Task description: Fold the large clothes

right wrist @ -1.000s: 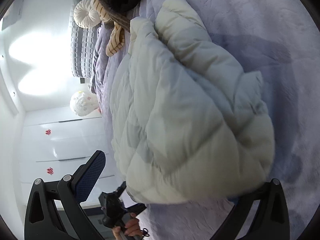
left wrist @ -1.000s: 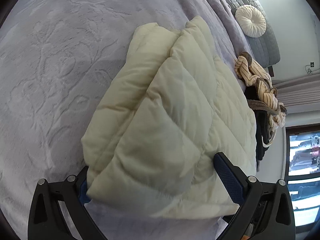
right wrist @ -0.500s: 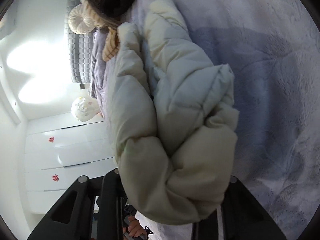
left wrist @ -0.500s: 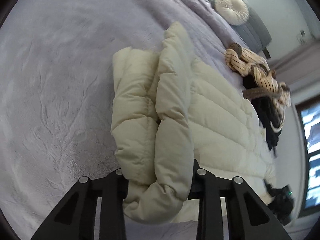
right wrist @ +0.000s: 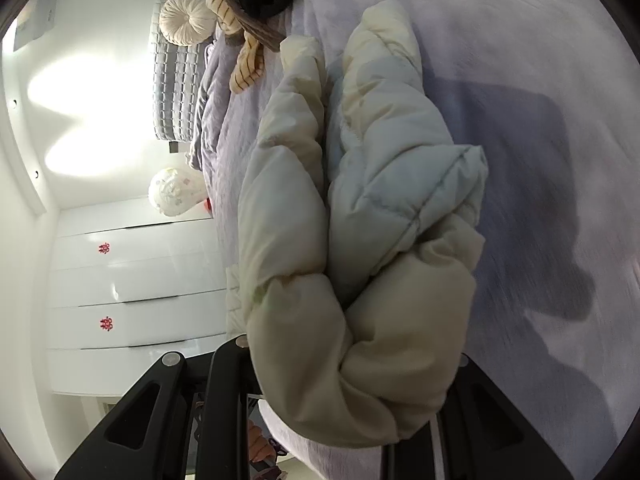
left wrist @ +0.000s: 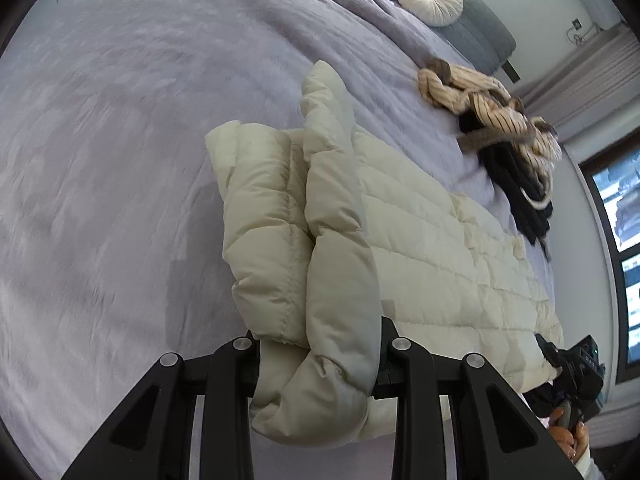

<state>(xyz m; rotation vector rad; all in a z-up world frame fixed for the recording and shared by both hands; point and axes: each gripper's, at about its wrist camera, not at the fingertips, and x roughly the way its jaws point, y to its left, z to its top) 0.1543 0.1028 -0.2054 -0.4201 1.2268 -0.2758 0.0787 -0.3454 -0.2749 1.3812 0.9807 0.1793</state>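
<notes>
The left gripper (left wrist: 320,356) is clenched on a bunched edge of the cream puffer jacket (left wrist: 420,240), and the right gripper (right wrist: 352,380) seemingly pinches another thick fold. The jacket lies across the lavender bedspread (left wrist: 120,160). Light, soft and slippery, it wants deep holds on quilted seams.

We see daylight glare on glossy white wall (right wrist: 80,92) left of jaws; hard shadow on lilac plush bedspread (right wrist: 560,140) right; fisheye-bent, blurred edges.
</notes>
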